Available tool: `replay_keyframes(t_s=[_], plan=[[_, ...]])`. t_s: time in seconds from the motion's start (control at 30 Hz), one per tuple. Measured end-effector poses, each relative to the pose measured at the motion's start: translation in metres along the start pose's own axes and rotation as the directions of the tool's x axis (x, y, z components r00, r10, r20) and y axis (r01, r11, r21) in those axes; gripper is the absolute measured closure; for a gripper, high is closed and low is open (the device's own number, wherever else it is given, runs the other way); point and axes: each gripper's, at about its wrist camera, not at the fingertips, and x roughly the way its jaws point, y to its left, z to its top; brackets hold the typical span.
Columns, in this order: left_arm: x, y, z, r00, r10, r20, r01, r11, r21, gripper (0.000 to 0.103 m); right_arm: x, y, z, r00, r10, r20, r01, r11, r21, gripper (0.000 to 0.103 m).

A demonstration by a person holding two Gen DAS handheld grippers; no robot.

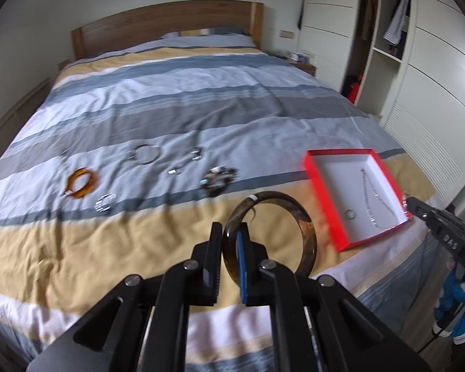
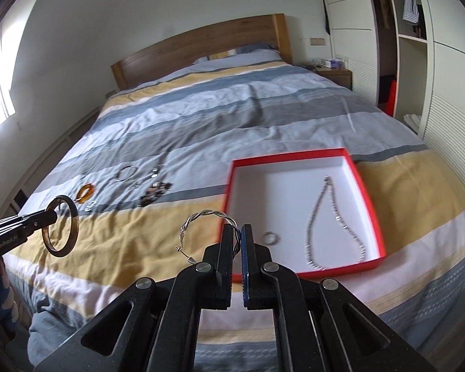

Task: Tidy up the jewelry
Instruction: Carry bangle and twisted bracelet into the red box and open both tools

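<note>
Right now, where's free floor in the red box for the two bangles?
Red box: bare white along the far wall and left half, between the ring and far rim. Crowded on the right, where the chain necklace loops to the near wall.

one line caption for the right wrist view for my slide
Right gripper holds a twisted silver bangle beside the red box.

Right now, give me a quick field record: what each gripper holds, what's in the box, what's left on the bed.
left gripper: shut on dark brown bangle
right gripper: shut on twisted silver bracelet
red box: open, on the bed, holds a chain necklace and a small ring
left on striped bedspread: amber bangle, thin silver hoop, dark beaded bracelet, a few small silver pieces
</note>
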Motion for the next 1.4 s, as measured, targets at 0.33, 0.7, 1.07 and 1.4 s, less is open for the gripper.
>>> replay_keyframes(t_s=[0.33,0.7,1.07,1.4], plan=[[0.084,-0.102,0.065,0.992,-0.117,-0.043,0.122,0.984,0.127,0.095,0.056,-0.067,0.042,0.996,-0.078,-0.039,0.078,0.997,0.002,0.098],[0.174,-0.153,0.074,0.977,-0.147,-0.152,0.173,0.970,0.173,0.095,0.131,-0.120,0.068,0.985,-0.101,-0.142,0.093,0.994,-0.057,0.098],[0.224,-0.161,0.060,0.965,-0.144,-0.217,0.185,0.966,0.181,0.095,0.176,-0.122,0.067,0.958,-0.145,-0.248,0.086,0.969,-0.231,0.098],[0.228,-0.164,0.060,0.968,-0.121,-0.220,0.165,0.967,0.194,0.093,0.182,-0.115,0.058,0.943,-0.192,-0.270,0.100,0.942,-0.321,0.099]])
